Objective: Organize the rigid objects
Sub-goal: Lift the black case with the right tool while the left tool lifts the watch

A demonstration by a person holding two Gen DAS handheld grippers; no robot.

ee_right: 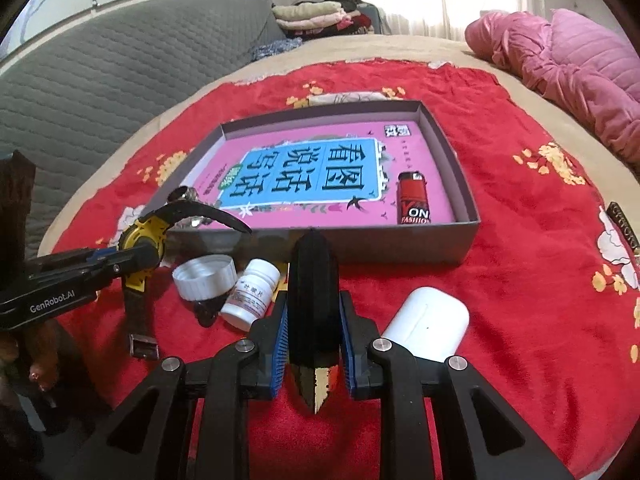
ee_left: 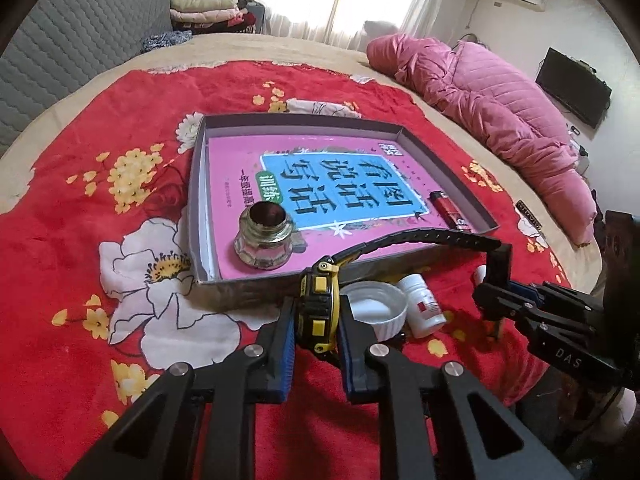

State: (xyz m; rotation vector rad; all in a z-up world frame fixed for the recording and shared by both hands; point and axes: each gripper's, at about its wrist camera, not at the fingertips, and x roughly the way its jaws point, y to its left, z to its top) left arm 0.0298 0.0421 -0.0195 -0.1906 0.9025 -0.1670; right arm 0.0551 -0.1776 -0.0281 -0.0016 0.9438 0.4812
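We hold a yellow-and-black wristwatch [ee_left: 319,312] in the left gripper [ee_left: 316,344]; its blue pads pinch the watch case edge-on from both sides. One black strap arcs up from the case and runs rightward across the near wall of the grey box [ee_left: 448,160], its long axis roughly parallel to that wall. In the right wrist view the other strap hangs down, buckle lowest, above the red floral blanket [ee_right: 520,280].

The right gripper [ee_right: 314,340] clamps a black ribbed object [ee_right: 314,292] with a gold tip. Its long axis runs along the fingers, gold tip toward the camera, rounded end toward the box.

Inside the box we see a pink book [ee_left: 320,184], a glass jar [ee_left: 264,240] and a red lighter [ee_right: 414,198]. Just outside lie a white cap [ee_left: 376,308], a white pill bottle [ee_left: 424,308] and a white case [ee_right: 428,324].
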